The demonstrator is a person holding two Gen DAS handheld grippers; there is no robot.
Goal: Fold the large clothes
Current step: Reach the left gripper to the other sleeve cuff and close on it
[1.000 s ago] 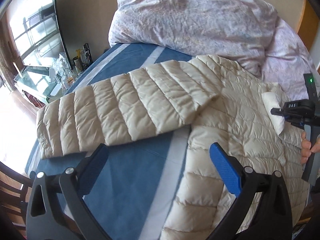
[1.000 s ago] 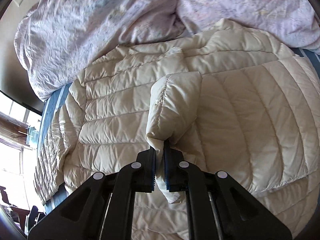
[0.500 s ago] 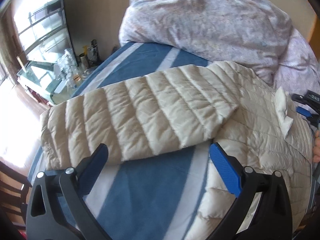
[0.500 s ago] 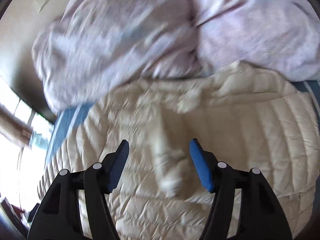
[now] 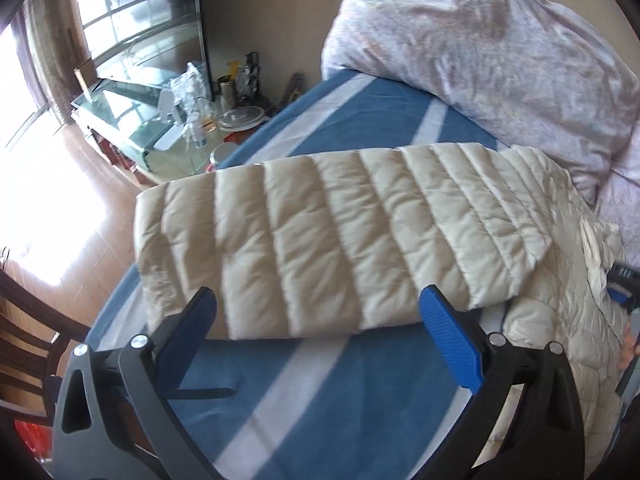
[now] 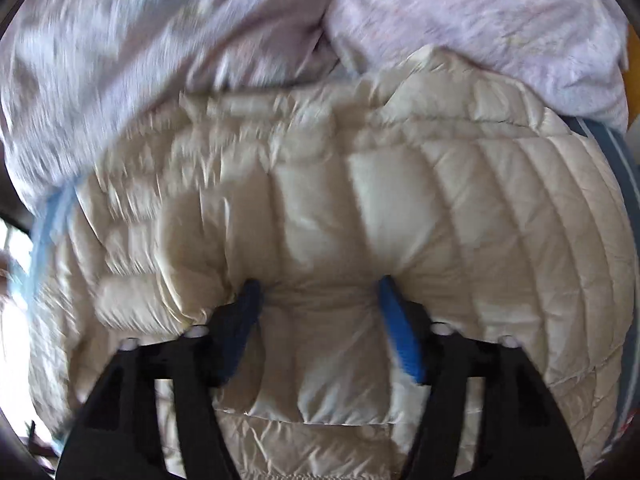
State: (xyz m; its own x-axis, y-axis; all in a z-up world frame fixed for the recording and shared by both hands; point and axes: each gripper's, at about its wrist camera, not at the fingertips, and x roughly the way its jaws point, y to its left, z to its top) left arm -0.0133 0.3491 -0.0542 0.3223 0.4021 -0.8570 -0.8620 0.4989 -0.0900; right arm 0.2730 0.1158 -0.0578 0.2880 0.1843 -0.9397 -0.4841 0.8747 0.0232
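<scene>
A cream quilted down jacket (image 5: 560, 320) lies on the bed, its one sleeve (image 5: 320, 232) stretched out leftward over the blue striped sheet (image 5: 280, 400). My left gripper (image 5: 318, 291) hangs open just above that sleeve's near edge, with nothing between its fingers. In the right wrist view the jacket's body (image 6: 460, 200) fills the frame, with the other sleeve (image 6: 320, 360) folded across it. My right gripper (image 6: 319, 282) points steeply down, its jaws opening. Its blue fingertips (image 6: 386, 284) dig into the puffy fabric on either side of that folded sleeve.
A rumpled lilac duvet (image 5: 480, 40) is heaped along the far side of the bed. Beyond the bed's left edge stands a glass table (image 5: 120, 120) crowded with bottles and jars. A wooden chair (image 5: 24, 340) stands at the near left. A hand (image 5: 630, 344) shows at the right edge.
My right gripper let go of the sleeve cuff and opened wide; the sleeve dropped flat onto the jacket. My left gripper slid left, closer to the outstretched sleeve.
</scene>
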